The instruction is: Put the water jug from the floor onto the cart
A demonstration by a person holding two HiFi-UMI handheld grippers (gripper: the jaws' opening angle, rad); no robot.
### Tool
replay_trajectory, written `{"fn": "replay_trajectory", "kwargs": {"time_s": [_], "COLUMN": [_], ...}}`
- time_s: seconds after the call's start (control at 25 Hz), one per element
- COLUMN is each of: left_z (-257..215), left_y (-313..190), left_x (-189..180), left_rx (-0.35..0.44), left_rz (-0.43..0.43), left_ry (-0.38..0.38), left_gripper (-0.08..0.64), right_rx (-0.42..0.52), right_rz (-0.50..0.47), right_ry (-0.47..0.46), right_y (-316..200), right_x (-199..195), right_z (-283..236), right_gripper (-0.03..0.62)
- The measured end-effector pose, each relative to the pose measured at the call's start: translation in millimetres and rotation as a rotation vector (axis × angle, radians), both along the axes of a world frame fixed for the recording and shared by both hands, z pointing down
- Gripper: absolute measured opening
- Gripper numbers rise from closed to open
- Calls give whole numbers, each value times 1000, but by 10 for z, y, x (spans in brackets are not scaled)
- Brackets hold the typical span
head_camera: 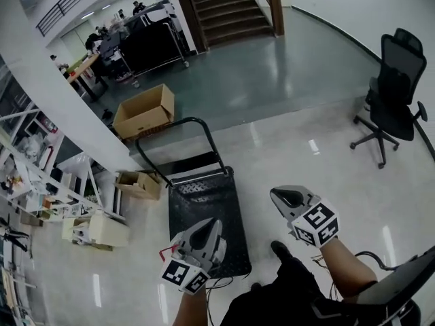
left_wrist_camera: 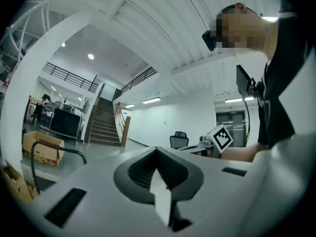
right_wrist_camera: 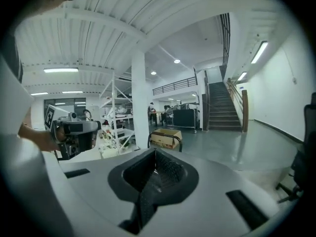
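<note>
cart (head_camera: 204, 212) on glossy floor (head_camera: 299, 141), handle (head_camera: 178, 121) at far edge, chair (head_camera: 394, 94) well apart

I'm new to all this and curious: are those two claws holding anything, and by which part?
Nothing is held. The left claw and the right claw are both shut, with nothing between their jaws.

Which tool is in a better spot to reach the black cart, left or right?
Left, probably. The left tool hangs over the near end of the cart, while the right tool is off to its side, over the floor. Both tools are shut and empty.
</note>
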State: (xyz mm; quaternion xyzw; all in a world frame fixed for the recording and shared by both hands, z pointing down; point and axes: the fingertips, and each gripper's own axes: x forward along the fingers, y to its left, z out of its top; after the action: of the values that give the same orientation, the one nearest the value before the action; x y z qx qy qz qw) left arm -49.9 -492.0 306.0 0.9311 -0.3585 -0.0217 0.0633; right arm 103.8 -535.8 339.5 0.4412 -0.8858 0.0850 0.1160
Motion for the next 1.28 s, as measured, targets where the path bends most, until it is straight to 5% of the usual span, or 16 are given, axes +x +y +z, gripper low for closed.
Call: {"fn": "replay_trajectory", "kwargs": {"time_s": [0.24,0.64,0.84,1.04,1.28], "left_z": [-161,-388,-516,-577,-661], "left_y": [608,1684,2328,2963,3633], "left_x": [-130,511,1072,1430,1505], "left_rx": [23,57,120,80,78], "left_rz": [115,205,180,128,113], "left_ry": [-17,-26,-56,-32,-57], "left_gripper": [-8,-8,-8,-8,-8], "right_rx": [-29,34,40,87,129], "right_rz": [127,196,171,144,112], "right_ry": [27,11,-23,-35,-56], "right_y": [937,2176,2853,3492,4052], "right_x": [-4,555,999,1420,1579], "right_z": [31,-272,-235,-398,-533], "right_gripper": [3,3,3,3,3]}}
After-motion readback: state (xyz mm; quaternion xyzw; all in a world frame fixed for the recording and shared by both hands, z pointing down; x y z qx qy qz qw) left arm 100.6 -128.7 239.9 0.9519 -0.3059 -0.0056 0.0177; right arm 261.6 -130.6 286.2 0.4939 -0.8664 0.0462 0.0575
